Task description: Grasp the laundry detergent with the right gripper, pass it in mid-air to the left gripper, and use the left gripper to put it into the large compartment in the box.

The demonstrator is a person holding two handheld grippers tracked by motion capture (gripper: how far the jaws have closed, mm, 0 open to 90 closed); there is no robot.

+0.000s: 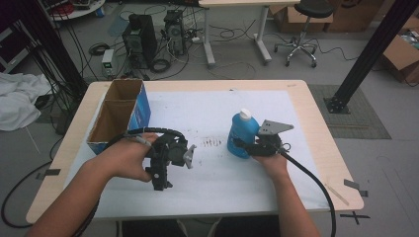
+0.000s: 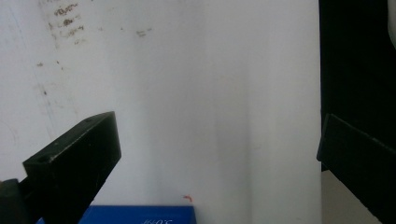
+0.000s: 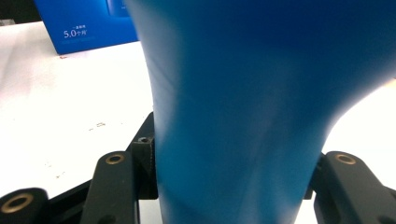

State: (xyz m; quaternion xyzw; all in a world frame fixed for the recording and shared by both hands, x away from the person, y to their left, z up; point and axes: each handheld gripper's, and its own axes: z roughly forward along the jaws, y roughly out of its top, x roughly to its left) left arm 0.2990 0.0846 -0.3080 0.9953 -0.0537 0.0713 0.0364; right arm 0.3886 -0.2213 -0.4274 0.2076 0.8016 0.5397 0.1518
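Right claw (image 1: 243,144) clamped on blue bottle (image 1: 242,132), left claw (image 1: 160,178) spread wide over white sheet (image 1: 212,118), empty

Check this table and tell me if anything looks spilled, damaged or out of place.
Nothing spilled or damaged. The blue plastic bottle with the white cap stands upright in the right hand-held gripper. The only blemish is a patch of dark smudges on the white table cover.
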